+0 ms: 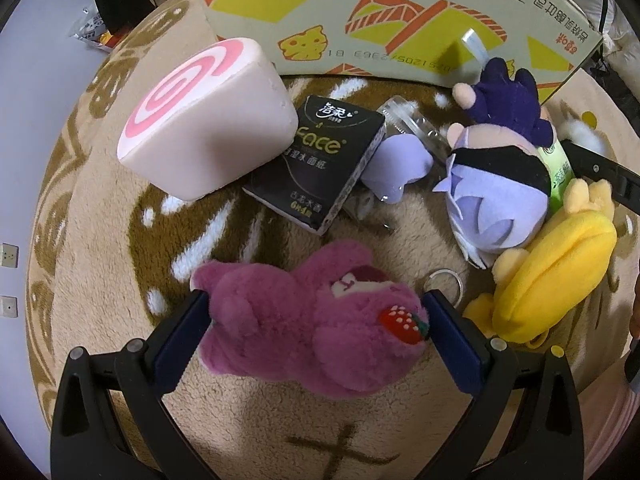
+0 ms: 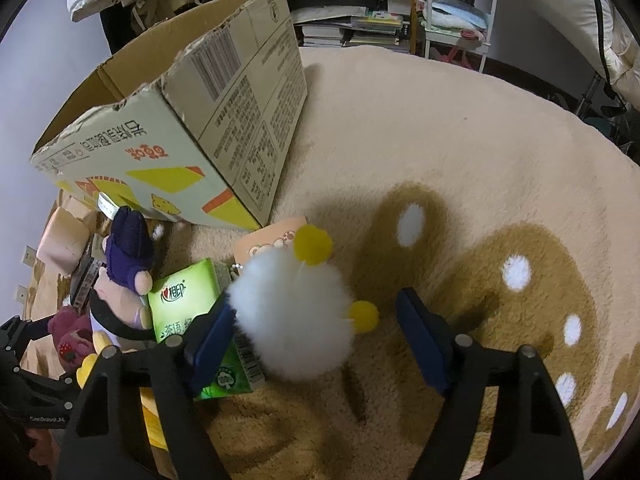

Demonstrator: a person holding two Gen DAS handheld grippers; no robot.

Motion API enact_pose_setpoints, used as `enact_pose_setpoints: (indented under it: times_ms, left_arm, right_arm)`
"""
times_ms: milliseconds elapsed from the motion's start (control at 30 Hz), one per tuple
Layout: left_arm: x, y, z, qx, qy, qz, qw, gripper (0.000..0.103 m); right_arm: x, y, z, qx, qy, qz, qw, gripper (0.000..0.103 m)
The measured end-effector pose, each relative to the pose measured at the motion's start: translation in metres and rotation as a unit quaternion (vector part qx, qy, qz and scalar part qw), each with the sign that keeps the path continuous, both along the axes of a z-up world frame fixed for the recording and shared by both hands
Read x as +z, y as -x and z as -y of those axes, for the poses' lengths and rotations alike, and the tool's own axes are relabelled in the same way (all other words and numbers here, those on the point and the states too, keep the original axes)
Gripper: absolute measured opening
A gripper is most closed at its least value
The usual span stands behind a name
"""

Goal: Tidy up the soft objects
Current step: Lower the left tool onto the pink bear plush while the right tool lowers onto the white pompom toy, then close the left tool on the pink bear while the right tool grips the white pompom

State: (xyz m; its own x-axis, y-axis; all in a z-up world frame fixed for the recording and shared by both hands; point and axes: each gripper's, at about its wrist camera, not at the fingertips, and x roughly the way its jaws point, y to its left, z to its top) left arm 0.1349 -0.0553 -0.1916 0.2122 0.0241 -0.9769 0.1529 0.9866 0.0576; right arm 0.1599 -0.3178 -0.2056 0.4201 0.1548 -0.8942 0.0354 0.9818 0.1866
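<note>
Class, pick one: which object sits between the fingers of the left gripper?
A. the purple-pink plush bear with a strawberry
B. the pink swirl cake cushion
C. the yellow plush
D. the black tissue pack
A: the left wrist view shows the left gripper straddling the purple-pink plush bear, one finger at each side.

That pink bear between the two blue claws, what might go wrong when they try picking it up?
The left gripper is open around the pink bear. Its key ring lies beside the right finger, so it could get pinched or snag. The fur is thick and squashy, so a light squeeze might slip off. The yellow plush sits close by and might get nudged or dragged along.
</note>
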Motion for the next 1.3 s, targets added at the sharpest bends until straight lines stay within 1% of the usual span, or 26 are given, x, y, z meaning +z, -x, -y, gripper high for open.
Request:
enact_pose_setpoints:
  times_ms: [467, 567, 667, 767, 833, 967, 1033, 1100, 1133, 1233, 1300]
  left_arm:
    - [-0.008, 0.006, 0.011, -0.006, -0.02, 0.001, 0.9998, 0.103]
    - [-0.009, 0.007, 0.014, -0.006, -0.023, -0.003, 0.9997, 0.103]
    - [-0.012, 0.008, 0.014, 0.0, -0.019, -0.015, 0.9997, 0.103]
    - [-0.013, 0.008, 0.01, 0.008, -0.007, -0.022, 0.9997, 0.103]
    - [-0.013, 0.009, 0.009, 0.009, -0.006, -0.023, 0.9997, 0.103]
    - [-0.014, 0.01, 0.014, 0.009, -0.005, -0.022, 0.9997, 0.103]
    - [-0.014, 0.009, 0.014, 0.009, -0.004, -0.022, 0.9997, 0.103]
    - [-0.014, 0.009, 0.011, 0.008, -0.002, -0.02, 0.9998, 0.103]
    - [-0.014, 0.009, 0.01, 0.009, -0.001, -0.019, 0.9998, 0.103]
    - [-0.011, 0.01, 0.004, 0.019, 0.009, -0.011, 0.9997, 0.097]
    - [-0.008, 0.01, -0.001, 0.023, 0.018, -0.008, 0.9995, 0.095]
  right_arm:
    - [-0.005, -0.004, 0.004, 0.0, -0.003, -0.003, 1.0, 0.083]
    - [-0.007, -0.003, 0.003, 0.0, -0.004, -0.003, 1.0, 0.083]
    - [-0.008, -0.002, 0.005, 0.0, -0.015, -0.002, 1.0, 0.076]
    - [-0.007, -0.003, 0.005, 0.003, -0.014, 0.0, 1.0, 0.074]
    - [-0.006, -0.002, 0.002, 0.007, -0.011, 0.002, 1.0, 0.07]
    - [-0.005, 0.0, -0.001, 0.013, -0.005, 0.005, 1.0, 0.068]
    - [-0.005, 0.0, -0.004, 0.016, -0.011, 0.005, 1.0, 0.058]
    - [-0.004, 0.002, -0.006, 0.021, -0.019, 0.005, 1.0, 0.053]
    - [-0.004, 0.002, -0.008, 0.024, -0.018, 0.006, 1.0, 0.052]
    - [-0.002, 0.007, -0.014, 0.03, -0.012, 0.008, 0.999, 0.052]
    - [0.0, 0.009, -0.014, 0.029, -0.013, 0.011, 0.999, 0.051]
